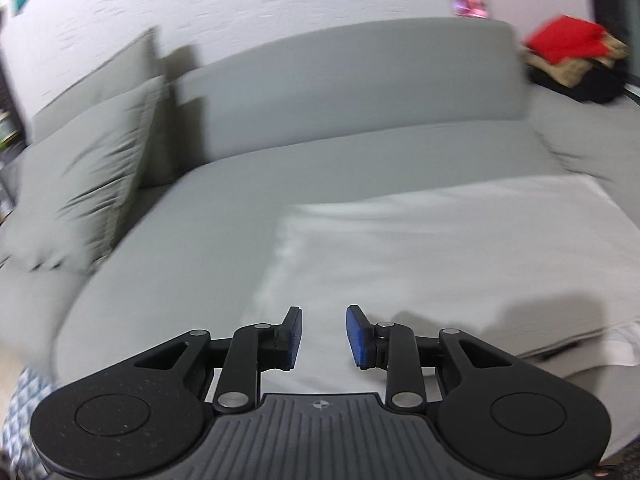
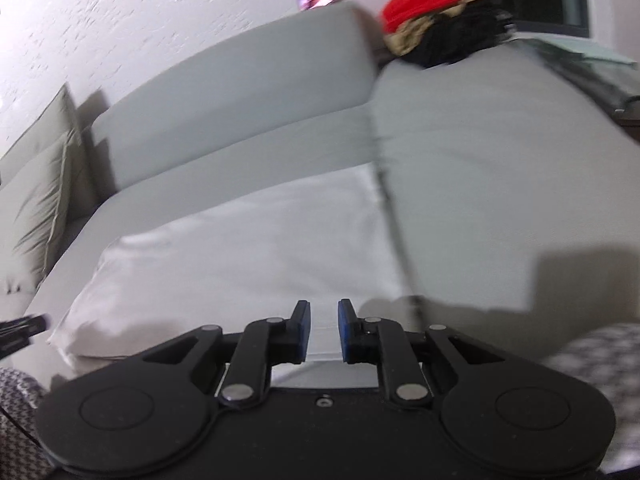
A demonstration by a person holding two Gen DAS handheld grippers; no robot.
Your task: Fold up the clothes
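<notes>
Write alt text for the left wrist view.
The left gripper, jaws apart and empty, hovers over a white cloth lying flat on a grey sofa. A grey cushion leans at left; a red-topped clothes pile sits far right.

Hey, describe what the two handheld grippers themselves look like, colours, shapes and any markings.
Both are matte black. The left gripper has two round discs at its base, jointed link arms with silver pivot pins, blue pads on its fingers and a ribbed grey plate bearing a small crosshair mark. The right gripper has the same build, with a plain black plate and one small screw. No cables or sleeves show.
</notes>
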